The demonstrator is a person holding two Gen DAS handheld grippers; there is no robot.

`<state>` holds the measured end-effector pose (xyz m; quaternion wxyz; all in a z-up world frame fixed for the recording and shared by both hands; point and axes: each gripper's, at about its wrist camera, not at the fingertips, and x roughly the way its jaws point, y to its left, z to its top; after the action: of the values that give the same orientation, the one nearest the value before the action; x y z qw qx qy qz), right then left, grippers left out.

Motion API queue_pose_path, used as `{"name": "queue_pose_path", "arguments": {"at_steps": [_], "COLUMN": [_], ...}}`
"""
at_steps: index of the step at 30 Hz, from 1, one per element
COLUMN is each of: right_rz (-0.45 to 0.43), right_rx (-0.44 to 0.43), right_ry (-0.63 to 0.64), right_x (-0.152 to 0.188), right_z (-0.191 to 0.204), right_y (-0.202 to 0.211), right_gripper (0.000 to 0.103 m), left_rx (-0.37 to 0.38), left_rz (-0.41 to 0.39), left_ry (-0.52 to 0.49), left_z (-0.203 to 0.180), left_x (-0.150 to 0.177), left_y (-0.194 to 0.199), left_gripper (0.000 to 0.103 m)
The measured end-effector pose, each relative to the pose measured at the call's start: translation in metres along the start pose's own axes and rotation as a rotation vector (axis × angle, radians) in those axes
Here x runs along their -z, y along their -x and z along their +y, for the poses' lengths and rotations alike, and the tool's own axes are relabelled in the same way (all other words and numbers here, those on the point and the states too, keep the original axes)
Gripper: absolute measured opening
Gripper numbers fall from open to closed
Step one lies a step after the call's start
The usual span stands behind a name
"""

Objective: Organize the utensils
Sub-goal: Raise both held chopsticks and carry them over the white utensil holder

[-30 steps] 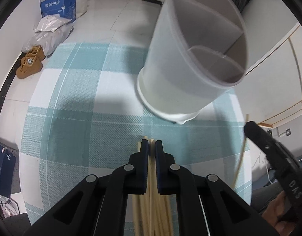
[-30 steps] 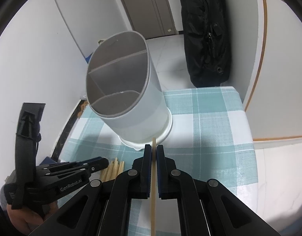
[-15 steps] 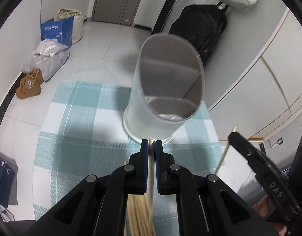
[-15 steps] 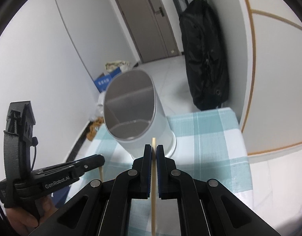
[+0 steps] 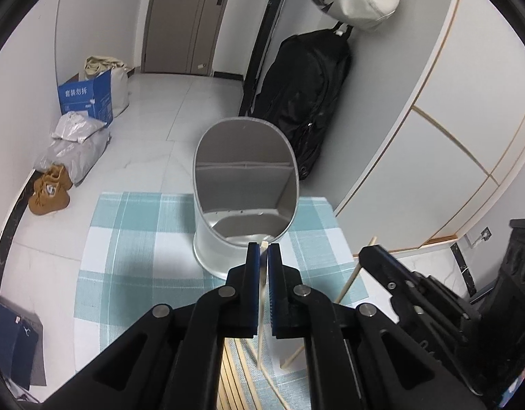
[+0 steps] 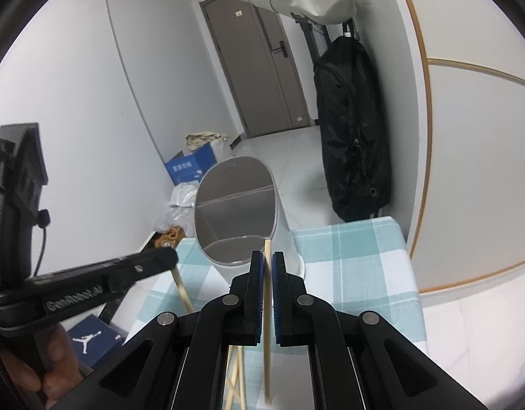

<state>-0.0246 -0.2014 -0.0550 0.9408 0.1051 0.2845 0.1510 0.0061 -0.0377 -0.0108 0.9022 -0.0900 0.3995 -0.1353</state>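
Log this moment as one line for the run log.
left gripper: shut on chopstick | right gripper: shut on chopstick | holder: upright on cloth, looks empty | spare chopsticks: on cloth

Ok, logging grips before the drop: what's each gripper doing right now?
Left gripper: shut on a chopstick.
Right gripper: shut on another chopstick.

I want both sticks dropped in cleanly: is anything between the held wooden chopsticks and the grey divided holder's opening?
Nothing visible. The left gripper and right gripper each pinch one pale wooden chopstick, and the grey oval divided holder stands open-mouthed just beyond them.
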Motion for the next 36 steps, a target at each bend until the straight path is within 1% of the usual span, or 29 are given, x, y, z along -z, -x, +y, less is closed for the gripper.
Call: {"name": "queue_pose_path", "arguments": {"at_steps": [4,7,11,17,21,25,27,32,36], "right_rz": [-0.01,-0.016,-0.013,-0.055,-0.094,-0.138,-0.151,-0.17,-0.193], "right_rx": [0.006,0.049,0.044,0.013,-0.007,-0.038,-0.048,-0.077,-0.089], "right_ry": [0.004,0.041,0.025,0.038,0.05,0.058,0.065,0.07,0.073], "right_x": [-0.002,0.0,-0.003,-0.016,-0.032,-0.056,-0.063,-0.087,-0.107], "right_z": [0.002,0.006,0.003,0.007,0.01,0.014,0.016,0.021,0.024], "right_y": [0.001,0.001,-0.002,0.007,0.018,0.03,0.034,0.038,0.039], "right_gripper": [0.004,0.004,0.004,0.004,0.004,0.004,0.004,0.004,0.004], "left_rx": [0.006,0.012,0.013,0.013,0.027,0.037,0.036,0.048,0.053], "left_rz": [-0.014,-0.007,-0.014,-0.039,-0.061,-0.077,-0.09,-0.095,-0.119], "left_ry": [-0.008,-0.015,-0.031,-0.042,-0.038,-0.028,-0.03,-0.037,-0.015], "left_z": [-0.001,-0.004,-0.004,-0.003,-0.001,0.001,0.001,0.002,0.009], "left_x": [-0.005,-0.01,-0.017,-0.035,-0.05,-0.067,-0.074,-0.09,-0.107], "left_y": [0.005,0.006,0.011,0.023,0.03,0.035,0.038,0.037,0.039], "left_gripper": [0.0,0.0,0.0,0.0,0.0,0.0,0.0,0.0,0.0]}}
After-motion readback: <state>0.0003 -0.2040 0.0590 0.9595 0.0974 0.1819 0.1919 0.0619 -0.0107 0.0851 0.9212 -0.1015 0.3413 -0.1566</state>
